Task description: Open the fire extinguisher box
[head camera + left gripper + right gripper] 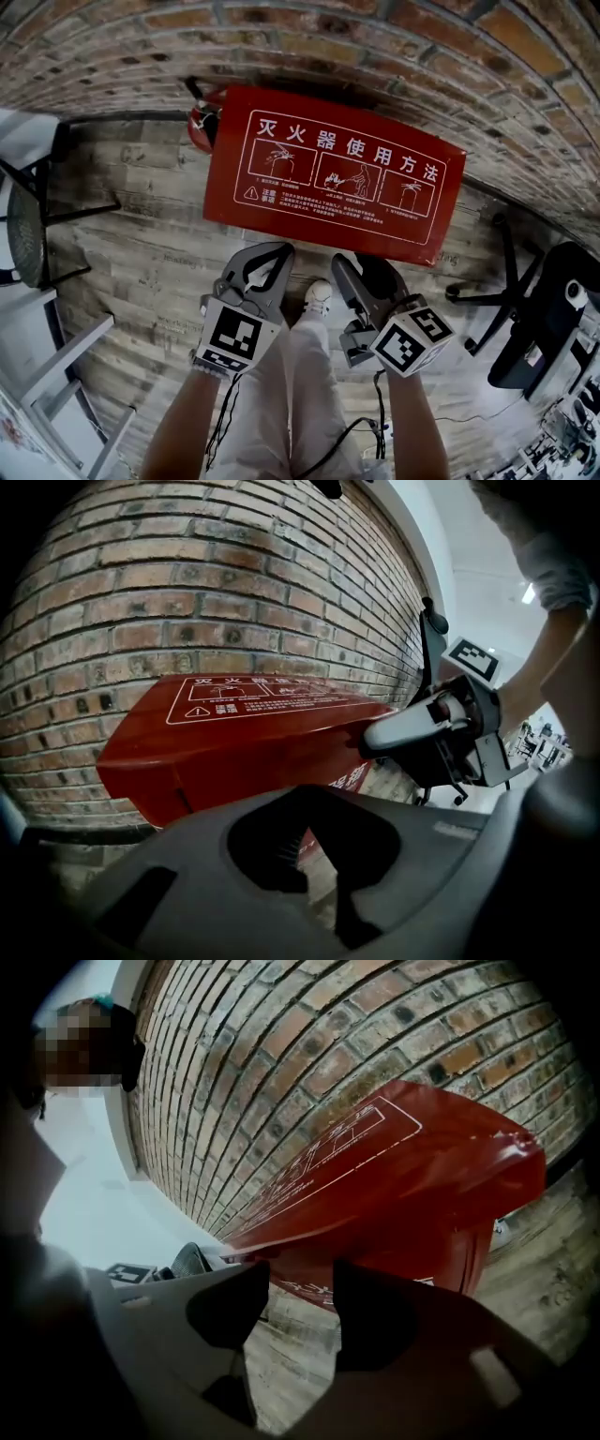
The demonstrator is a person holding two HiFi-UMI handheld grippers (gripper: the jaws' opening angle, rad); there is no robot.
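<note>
Nearest the lens: left gripper point(269, 261) and right gripper point(364, 274), held side by side above pale trouser legs point(309, 375) and a white shoe point(319, 295). Fingers of the left pressed together at the tips, nothing pinched, only a hollow behind them. Fingers of the right spread wide, nothing between them but wooden floor point(159, 253) and the box's lower front. Probably opened ready to take an edge.

Just ahead of both sets of fingertips, not touching: red fire extinguisher box point(422, 1232), backed against brick wall point(375, 56), presumably so as to stay put under a pull. Lid point(333, 173) sloping down toward the fingers, white instruction print on top, front lip overhanging the body. Looks down; no gap made out, so opening judged not yet begun. Lip above the right fingertips in the right gripper view, so a likely place for a grip from below, then a lift toward the wall.

Beyond the box, left of the left fingers: what looks like an extinguisher point(202, 122) standing outside. Far right of the right fingers: dark chair point(534, 319).
</note>
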